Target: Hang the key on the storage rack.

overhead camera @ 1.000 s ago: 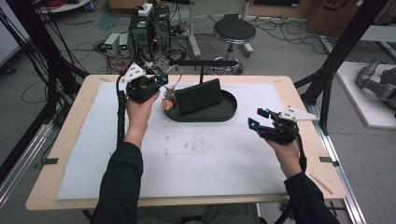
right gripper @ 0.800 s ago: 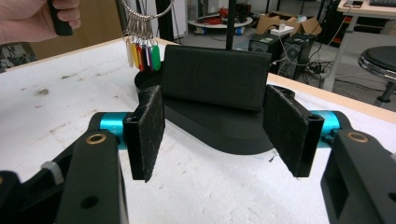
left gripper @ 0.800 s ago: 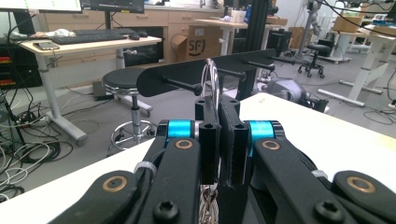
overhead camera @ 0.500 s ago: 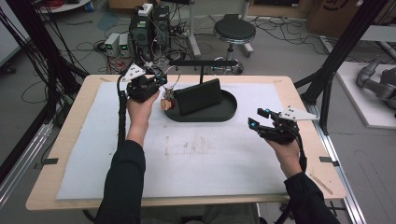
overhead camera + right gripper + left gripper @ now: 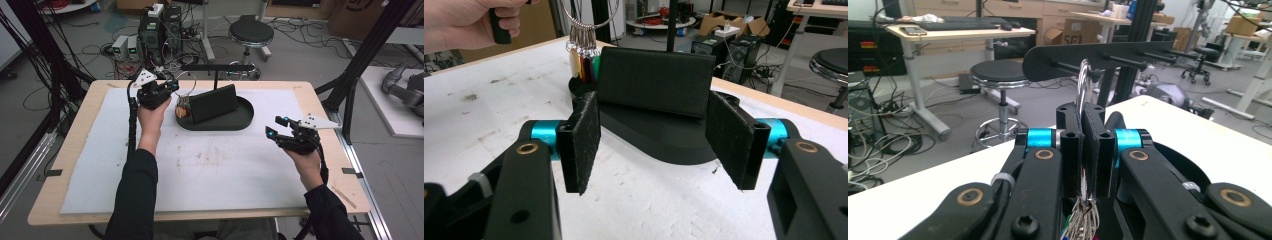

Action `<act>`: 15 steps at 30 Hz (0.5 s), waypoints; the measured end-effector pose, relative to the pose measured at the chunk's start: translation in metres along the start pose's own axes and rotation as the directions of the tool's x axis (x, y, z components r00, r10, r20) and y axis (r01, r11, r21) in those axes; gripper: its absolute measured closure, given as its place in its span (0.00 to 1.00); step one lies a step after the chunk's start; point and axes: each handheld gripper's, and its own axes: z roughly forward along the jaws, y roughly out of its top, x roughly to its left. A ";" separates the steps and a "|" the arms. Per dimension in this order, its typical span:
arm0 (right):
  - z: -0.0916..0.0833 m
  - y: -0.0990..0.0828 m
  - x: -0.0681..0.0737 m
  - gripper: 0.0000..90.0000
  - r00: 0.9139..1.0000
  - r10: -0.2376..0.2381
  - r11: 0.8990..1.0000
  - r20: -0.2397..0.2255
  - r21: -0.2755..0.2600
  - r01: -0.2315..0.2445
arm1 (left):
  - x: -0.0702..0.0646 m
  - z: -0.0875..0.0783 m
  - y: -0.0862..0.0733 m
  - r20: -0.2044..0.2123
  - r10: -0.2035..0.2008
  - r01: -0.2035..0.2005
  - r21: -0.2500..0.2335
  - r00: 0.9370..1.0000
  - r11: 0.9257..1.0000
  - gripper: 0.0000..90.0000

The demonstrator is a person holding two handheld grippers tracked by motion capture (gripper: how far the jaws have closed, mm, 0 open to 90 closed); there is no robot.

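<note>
left gripper (image 5: 1083, 150) pinching key ring (image 5: 1083, 82) near rack peg (image 5: 1068, 66); right gripper (image 5: 659, 145) spread. could miss peg, drop keys (image 5: 183, 107) by tray's left edge.

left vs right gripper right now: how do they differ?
The left gripper is shut on the key ring; the right gripper stands open and empty. The left is raised beside the black rack by the tray; the right hangs apart over the white mat, aimed at the tray. Both have black jaws with blue hubs.
</note>
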 end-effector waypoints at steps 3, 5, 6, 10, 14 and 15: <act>0.000 0.000 0.000 0.44 1.000 0.001 1.000 -0.001 0.001 -0.001 | 0.000 0.001 -0.001 -0.013 -0.003 0.003 0.007 1.000 1.000 0.95; 0.000 0.000 0.000 0.44 1.000 0.000 1.000 -0.001 0.002 0.000 | 0.001 0.002 -0.001 -0.020 -0.002 0.002 0.013 1.000 1.000 0.94; 0.000 0.000 0.000 0.44 1.000 0.002 1.000 -0.002 0.002 -0.002 | 0.001 0.002 -0.002 -0.029 -0.003 0.004 0.017 1.000 1.000 0.93; 0.000 0.000 0.000 0.44 1.000 -0.001 1.000 -0.002 0.003 0.001 | 0.002 0.001 -0.002 -0.049 -0.013 0.014 0.022 0.999 1.000 0.84; 0.001 0.000 0.001 0.44 1.000 0.001 1.000 -0.001 0.005 -0.001 | 0.003 -0.001 -0.001 -0.065 -0.015 0.016 0.028 0.998 0.999 0.78; 0.001 0.000 0.001 0.44 1.000 0.000 1.000 -0.002 0.004 0.000 | 0.003 -0.002 0.000 -0.073 -0.014 0.016 0.032 0.997 0.999 0.75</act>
